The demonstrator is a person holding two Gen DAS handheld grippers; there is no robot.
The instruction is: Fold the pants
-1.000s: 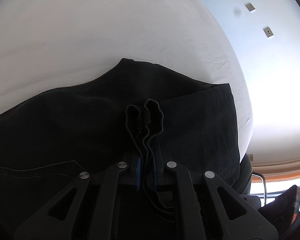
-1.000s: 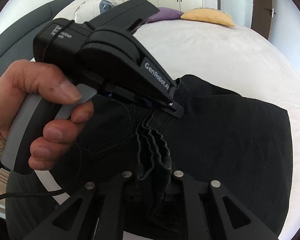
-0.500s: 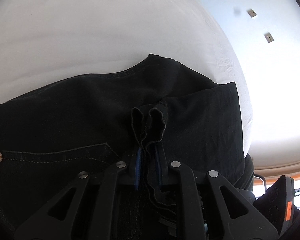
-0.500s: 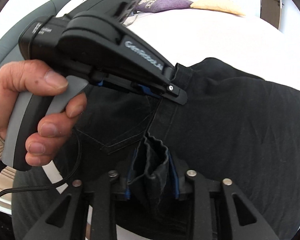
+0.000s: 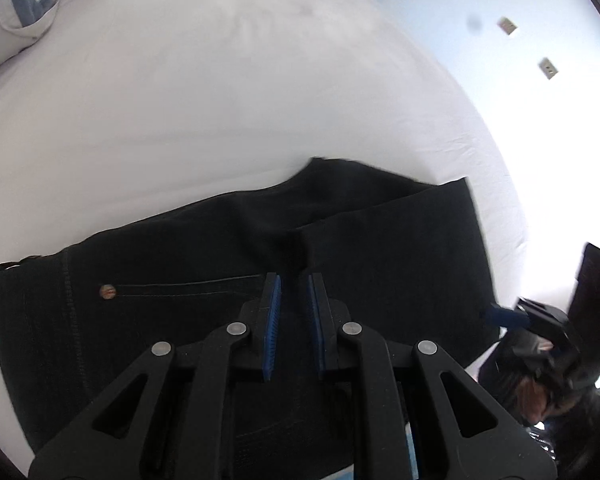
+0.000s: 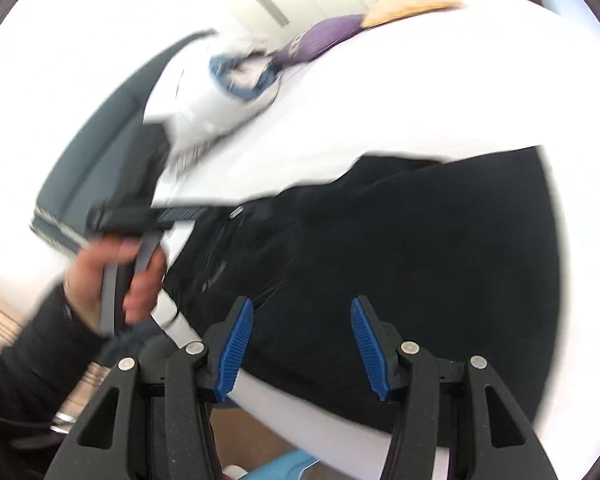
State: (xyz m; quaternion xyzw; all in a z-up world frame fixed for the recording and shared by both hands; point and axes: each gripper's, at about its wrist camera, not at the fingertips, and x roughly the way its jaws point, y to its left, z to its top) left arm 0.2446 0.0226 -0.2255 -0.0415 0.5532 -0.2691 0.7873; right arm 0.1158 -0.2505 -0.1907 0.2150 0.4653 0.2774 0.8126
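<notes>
Left gripper (image 5: pixel 293 294): your jaws stand slightly apart with nothing between the blue pads (image 5: pixel 273 312); they hover just above the pants.
Right gripper (image 6: pixel 302 340): your jaws stand wide apart and hold nothing; they hang over the near edge of the pants.
Pants (image 5: pixel 228 264): black denim, lying flat on the bed (image 5: pixel 204 92), near the bed's front edge. One layer is folded over the other; its straight edge runs out to the right from just ahead of your left gripper.
Landmarks on the pants: a pocket seam ends in a copper rivet (image 5: pixel 108 291) left of your left gripper; the waistband is at the far left.
Handling: I judge the cloth soft but fairly heavy and thick, so it drapes, sags and bunches in a pinch. It is neither fragile nor slippery.
Where to grip: take edges or corners, all layers at once, with your two grippers well apart, so the fold lifts evenly.
Progress: a further fold probably remains.
</notes>
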